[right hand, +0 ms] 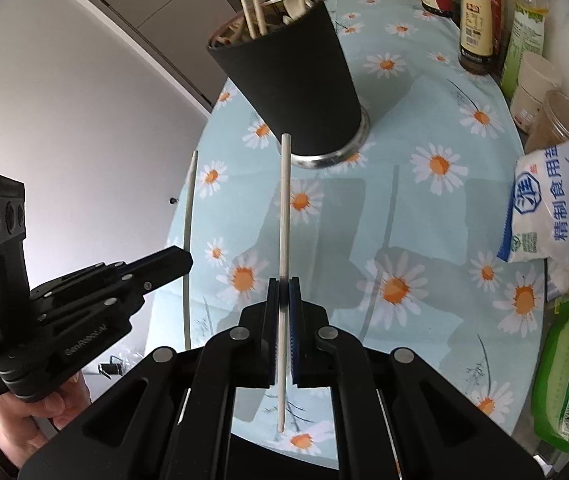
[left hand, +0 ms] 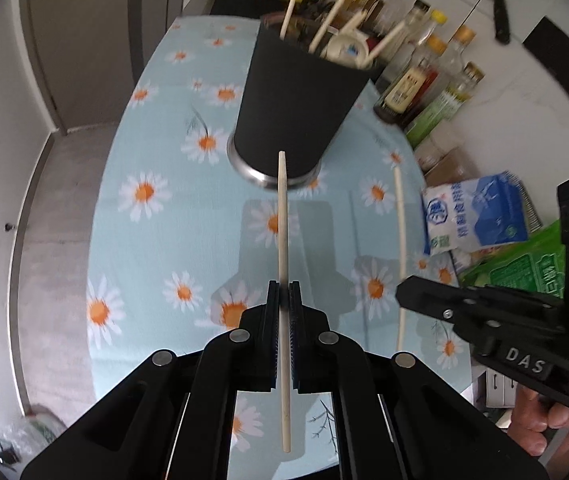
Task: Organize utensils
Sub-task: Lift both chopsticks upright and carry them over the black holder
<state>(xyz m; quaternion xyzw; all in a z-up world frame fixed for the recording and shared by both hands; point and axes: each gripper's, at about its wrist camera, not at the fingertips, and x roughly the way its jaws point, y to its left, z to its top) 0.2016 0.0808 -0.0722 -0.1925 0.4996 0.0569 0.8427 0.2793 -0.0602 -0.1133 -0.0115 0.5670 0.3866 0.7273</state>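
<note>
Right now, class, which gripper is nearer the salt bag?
Right. The salt bag sits just to the right of the right gripper; the left gripper is farther away, on the right gripper's other side.

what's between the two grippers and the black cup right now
Only bare daisy tablecloth; each gripper, left and right, holds a chopstick pointing toward the black cup. Both wrist views show it.
</note>
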